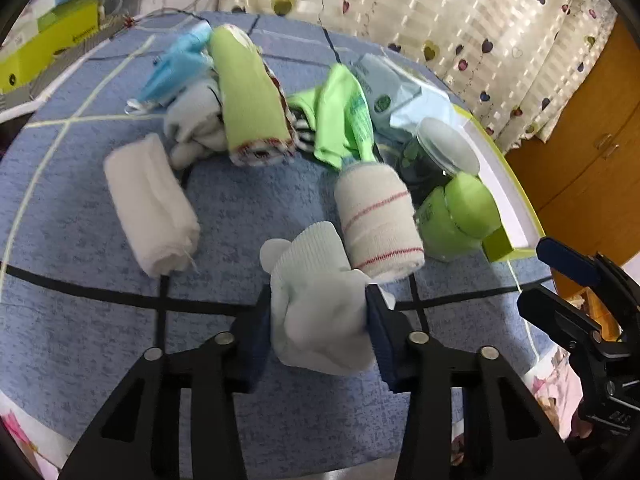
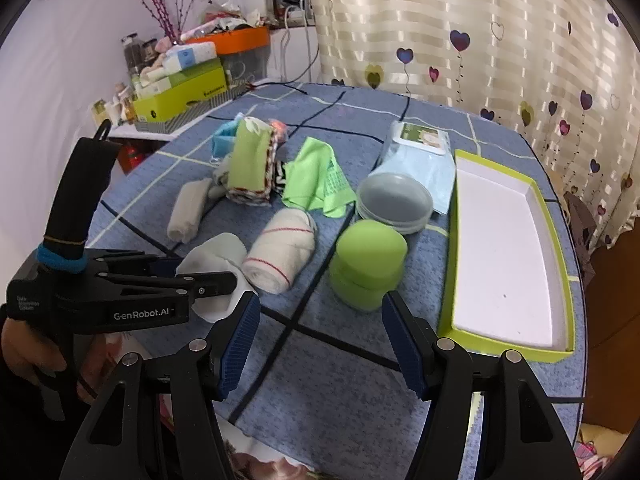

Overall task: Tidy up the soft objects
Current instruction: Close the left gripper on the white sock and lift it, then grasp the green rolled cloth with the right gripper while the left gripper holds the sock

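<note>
My left gripper point(image 1: 318, 308) is shut on a pale blue-white sock bundle point(image 1: 316, 304), held just above the blue cloth; the bundle also shows in the right wrist view point(image 2: 212, 256). A white bandage roll with red stripes point(image 1: 378, 220) point(image 2: 280, 256) lies right beside it. A white rolled cloth point(image 1: 150, 204) lies to the left. A green rolled cloth point(image 1: 250, 96) point(image 2: 250, 162), a grey sock point(image 1: 194, 124) and a light green cloth point(image 1: 338, 116) point(image 2: 316, 180) lie behind. My right gripper point(image 2: 320, 336) is open and empty, low over the table, in front of a green jar point(image 2: 368, 266).
A lime-edged white tray point(image 2: 504, 256) lies at the right. A grey-lidded container point(image 2: 394, 202), a wipes pack point(image 2: 420, 148) and a blue cloth point(image 1: 176, 66) lie behind. Boxes point(image 2: 180, 92) crowd the far left shelf. A curtain hangs behind the round table.
</note>
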`<move>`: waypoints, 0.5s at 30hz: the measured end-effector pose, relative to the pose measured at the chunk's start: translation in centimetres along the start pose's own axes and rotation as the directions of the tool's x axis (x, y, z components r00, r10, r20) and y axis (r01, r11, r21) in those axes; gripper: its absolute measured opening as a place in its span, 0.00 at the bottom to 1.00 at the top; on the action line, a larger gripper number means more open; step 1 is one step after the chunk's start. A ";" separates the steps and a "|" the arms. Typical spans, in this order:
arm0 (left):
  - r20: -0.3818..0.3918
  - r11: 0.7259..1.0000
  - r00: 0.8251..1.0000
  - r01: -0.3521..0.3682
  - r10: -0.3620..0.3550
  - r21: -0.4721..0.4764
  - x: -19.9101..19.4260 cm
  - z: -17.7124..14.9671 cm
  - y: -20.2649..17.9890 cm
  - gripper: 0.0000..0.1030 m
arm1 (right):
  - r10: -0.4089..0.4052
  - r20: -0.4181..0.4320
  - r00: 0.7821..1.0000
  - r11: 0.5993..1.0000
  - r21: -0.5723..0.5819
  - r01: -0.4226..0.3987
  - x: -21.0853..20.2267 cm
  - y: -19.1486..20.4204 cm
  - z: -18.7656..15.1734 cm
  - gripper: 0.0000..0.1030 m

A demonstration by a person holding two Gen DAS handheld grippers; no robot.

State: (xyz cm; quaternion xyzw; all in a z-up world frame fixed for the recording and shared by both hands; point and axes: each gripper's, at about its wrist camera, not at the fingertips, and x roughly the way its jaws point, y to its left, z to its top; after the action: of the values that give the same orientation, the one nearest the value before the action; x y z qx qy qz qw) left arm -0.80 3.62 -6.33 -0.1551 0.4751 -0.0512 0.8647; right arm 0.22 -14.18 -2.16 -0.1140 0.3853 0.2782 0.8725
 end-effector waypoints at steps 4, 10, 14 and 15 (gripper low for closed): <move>0.037 1.000 0.999 0.007 -0.006 -0.029 -1.1 0.5 1.1 0.32 | 0.017 0.010 1.000 1.000 -0.009 -0.017 0.3 0.7 0.9 0.62; 0.114 0.998 0.993 0.006 0.002 -0.068 -3.0 1.4 2.9 0.32 | 0.046 0.000 0.999 0.998 -0.037 -0.046 2.0 2.3 2.7 0.62; 0.153 0.995 0.988 -0.002 0.016 -0.097 -4.0 1.9 4.3 0.32 | 0.071 -0.006 0.997 0.995 -0.069 -0.071 3.4 3.6 4.2 0.62; 0.161 0.995 0.987 -0.002 0.019 -0.104 -4.2 2.0 4.8 0.32 | 0.074 -0.002 0.997 0.994 -0.076 -0.074 3.8 3.9 4.8 0.62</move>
State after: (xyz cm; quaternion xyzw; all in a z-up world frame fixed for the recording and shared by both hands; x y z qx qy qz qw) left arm -1.72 9.56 -3.42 -0.2007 0.4063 -0.0093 0.8914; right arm 3.00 -7.51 -1.70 -0.1325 0.3783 0.3247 0.8567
